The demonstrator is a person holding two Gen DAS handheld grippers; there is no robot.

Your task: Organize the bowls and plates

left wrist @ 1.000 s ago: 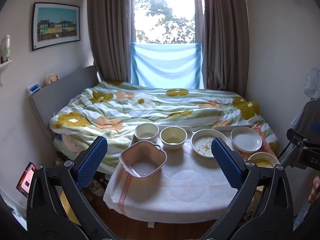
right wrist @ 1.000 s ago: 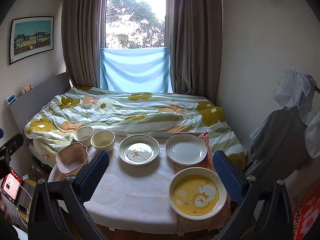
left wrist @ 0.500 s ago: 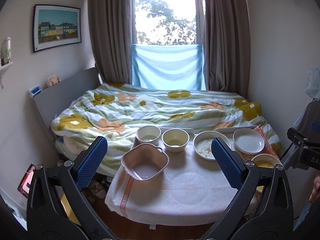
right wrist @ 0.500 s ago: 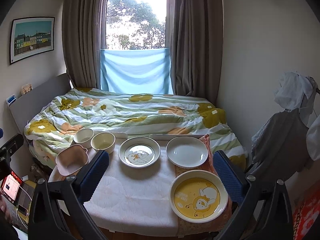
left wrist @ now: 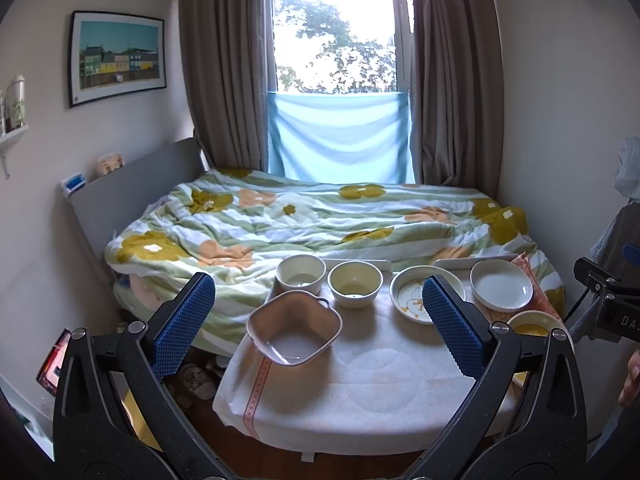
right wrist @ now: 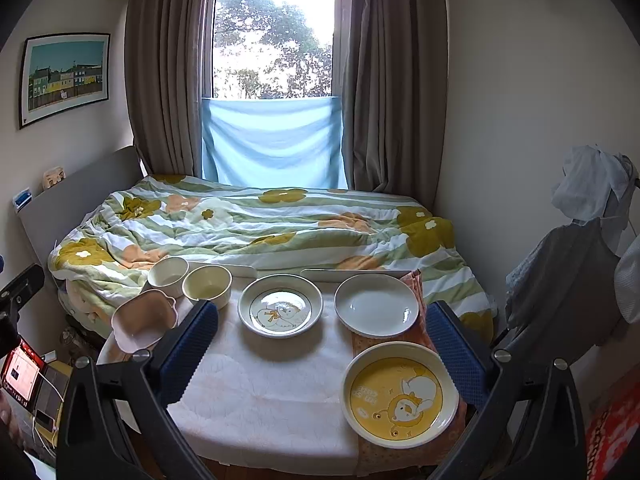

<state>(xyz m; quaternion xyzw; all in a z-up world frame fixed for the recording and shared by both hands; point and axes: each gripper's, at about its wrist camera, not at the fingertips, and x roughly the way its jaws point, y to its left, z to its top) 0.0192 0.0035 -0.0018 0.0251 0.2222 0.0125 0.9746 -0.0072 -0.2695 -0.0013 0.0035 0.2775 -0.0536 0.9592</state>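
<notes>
Table [right wrist: 280, 396]: low, set against the foot of a bed [right wrist: 256, 224], covered by a white quilted cloth with a faint stitched circle; a patterned orange runner [right wrist: 416, 284] lies under the right-hand dishes. Floor below is wood.

Room: small bedroom — floral quilt in green, mustard and peach, grey headboard on the left, brown curtains [left wrist: 224, 80] flanking a bright window with a pale blue cloth [left wrist: 338, 136] across its lower part. A framed picture [left wrist: 116, 56] of coloured houses hangs on the left wall; clothes hang at the right.

Dishes, all on the table, none stacked:
- Pink bowl [left wrist: 294, 332], squarish with small lug handles, matte, at the near left corner.
- White bowl [left wrist: 301, 273], round, glossy, at the far left edge.
- Cream bowl [left wrist: 355, 282], round, just right of the white one.
- Duck plate [right wrist: 280, 310], shallow, pale rim, printed centre, in the middle of the far row.
- White plate [right wrist: 376, 305], plain and glossy, far right on the runner.
- Yellow plate [right wrist: 398, 394], deep-rimmed with a cartoon print, near right.

Left gripper [left wrist: 316, 322]: black frame, blue textured pads, spread wide — nothing between them, above the table's near side.
Right gripper [right wrist: 320, 350]: same build, likewise spread wide and empty.
</notes>
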